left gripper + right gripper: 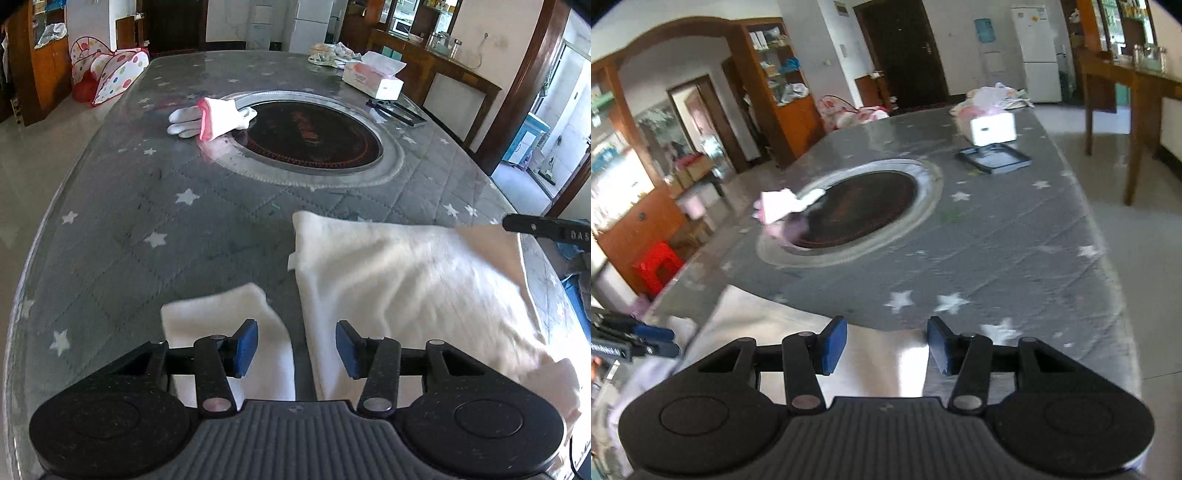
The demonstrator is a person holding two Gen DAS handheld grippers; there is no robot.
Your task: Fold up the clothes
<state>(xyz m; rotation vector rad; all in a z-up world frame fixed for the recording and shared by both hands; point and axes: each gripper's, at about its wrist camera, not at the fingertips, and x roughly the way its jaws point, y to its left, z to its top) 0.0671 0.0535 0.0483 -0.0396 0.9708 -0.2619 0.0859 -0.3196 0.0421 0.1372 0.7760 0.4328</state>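
I hold my left gripper (295, 349) spread above the white garment (406, 280) at the near table (129, 221) edge, ready to pinch a loose flap; my right gripper (886, 345) hovers spread too, gripping nothing

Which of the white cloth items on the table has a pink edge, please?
The small white garment beside the round dark inset, far across the table; the large white cloth near the left hand-held gripper is plain.

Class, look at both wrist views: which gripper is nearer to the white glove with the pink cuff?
Left. The glove lies far ahead of both open grippers, left and right, beside the table's dark round inset; the right sits further across the cream garment.
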